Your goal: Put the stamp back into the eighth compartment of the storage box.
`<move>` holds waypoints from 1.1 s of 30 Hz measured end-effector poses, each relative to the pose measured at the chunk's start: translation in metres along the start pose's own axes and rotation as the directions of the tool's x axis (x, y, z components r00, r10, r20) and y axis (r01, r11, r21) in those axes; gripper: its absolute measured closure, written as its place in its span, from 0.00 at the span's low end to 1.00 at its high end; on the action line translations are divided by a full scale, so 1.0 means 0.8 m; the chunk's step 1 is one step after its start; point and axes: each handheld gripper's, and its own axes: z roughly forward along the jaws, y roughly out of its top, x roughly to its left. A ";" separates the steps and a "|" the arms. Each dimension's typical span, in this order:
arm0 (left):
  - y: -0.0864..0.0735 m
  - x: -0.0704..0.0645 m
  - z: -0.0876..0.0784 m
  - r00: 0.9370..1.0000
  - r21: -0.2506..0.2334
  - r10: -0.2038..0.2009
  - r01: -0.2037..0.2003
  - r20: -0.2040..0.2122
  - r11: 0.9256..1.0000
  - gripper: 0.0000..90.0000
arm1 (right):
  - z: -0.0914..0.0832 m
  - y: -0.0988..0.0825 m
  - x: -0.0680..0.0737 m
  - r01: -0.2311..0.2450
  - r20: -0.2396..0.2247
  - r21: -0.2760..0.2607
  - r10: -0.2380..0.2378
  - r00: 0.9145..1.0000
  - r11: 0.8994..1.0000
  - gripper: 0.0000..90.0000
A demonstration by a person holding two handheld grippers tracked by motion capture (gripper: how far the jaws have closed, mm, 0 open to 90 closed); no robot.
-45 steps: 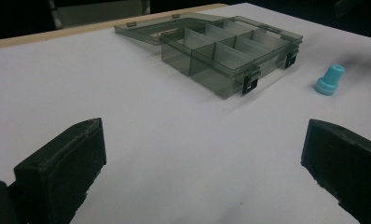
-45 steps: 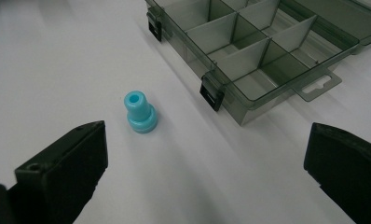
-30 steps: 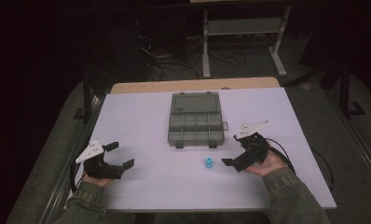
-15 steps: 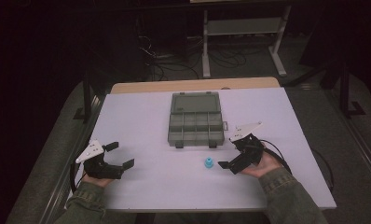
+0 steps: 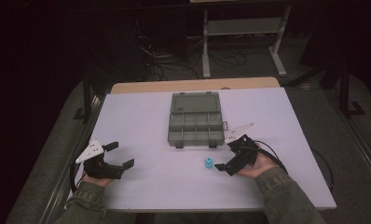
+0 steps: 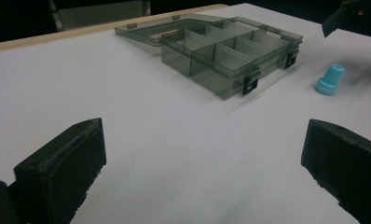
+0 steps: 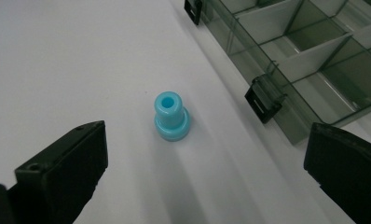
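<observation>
A dim room with cables and a metal frame is lying behind the white bench [image 5: 141, 116], which is carrying everything. The open grey box [image 5: 195, 119] is sitting at the bench's middle, lid flat behind it, its compartments looking bare. The right gripper [image 5: 226, 158] is the one that has moved: over the last second it has been sliding leftward toward the blue plug [image 5: 208, 163] and is now pointing at it from just beside. In the right gripper view the plug [image 7: 172, 116] is standing upright between the widely spread fingers [image 7: 62, 163], untouched, with the box's latch edge near. That approach is suggesting a pick-up is about to begin, likely for dropping the plug into a compartment. The left gripper [image 5: 118, 155] is resting well apart at the near left, unchanged, its fingers [image 6: 62, 163] also spread and gripping nothing.
</observation>
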 end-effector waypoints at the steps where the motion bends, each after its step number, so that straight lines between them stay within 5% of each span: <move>1: 0.000 0.000 0.000 1.000 0.000 0.000 0.000 0.000 1.000 0.00 | 0.001 0.001 0.000 0.003 -0.002 0.002 -0.003 1.000 1.000 0.00; 24: 0.000 0.000 0.000 1.000 0.002 -0.004 0.004 0.003 1.000 0.00 | 0.039 0.020 0.015 0.063 -0.053 0.053 -0.060 0.997 0.997 0.00; 33: 0.000 0.000 0.000 1.000 0.001 -0.003 0.003 0.005 1.000 0.00 | 0.048 0.026 0.014 0.043 -0.078 0.106 -0.035 0.996 0.993 0.17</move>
